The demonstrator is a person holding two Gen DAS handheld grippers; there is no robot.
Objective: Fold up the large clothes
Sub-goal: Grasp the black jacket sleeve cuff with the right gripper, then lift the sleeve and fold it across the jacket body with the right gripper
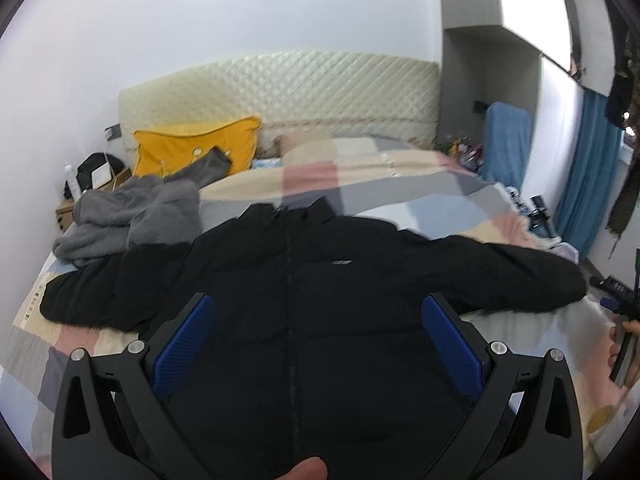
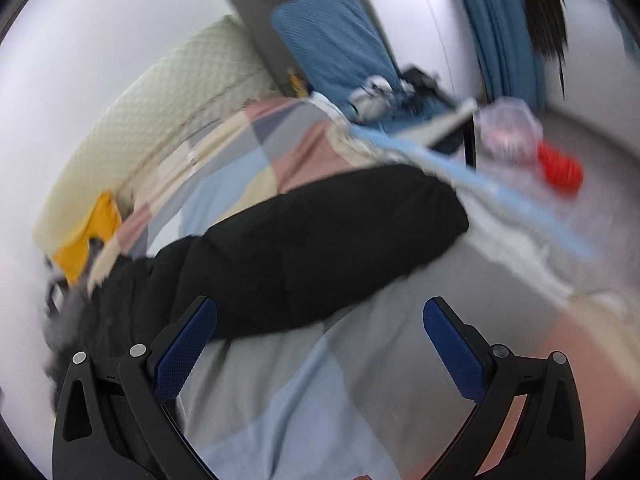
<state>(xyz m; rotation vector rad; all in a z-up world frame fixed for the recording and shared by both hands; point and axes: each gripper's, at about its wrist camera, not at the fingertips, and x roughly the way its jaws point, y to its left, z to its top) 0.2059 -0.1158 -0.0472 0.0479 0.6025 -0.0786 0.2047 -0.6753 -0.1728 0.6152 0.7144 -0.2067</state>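
Note:
A black zip-up jacket (image 1: 320,280) lies spread flat, front up, on the patchwork bed cover (image 1: 360,176), both sleeves stretched out to the sides. My left gripper (image 1: 316,320) is open and empty, hovering over the jacket's lower front near the zipper. My right gripper (image 2: 320,328) is open and empty, above the bed cover (image 2: 280,380) just below the jacket's right sleeve (image 2: 320,232). The right wrist view is blurred.
A grey fleece garment (image 1: 128,216) lies heaped at the jacket's left shoulder. A yellow pillow (image 1: 192,148) leans on the quilted headboard (image 1: 300,88). A nightstand (image 1: 68,212) stands left. A blue chair (image 2: 332,40), clutter and a red object (image 2: 560,168) are right of the bed.

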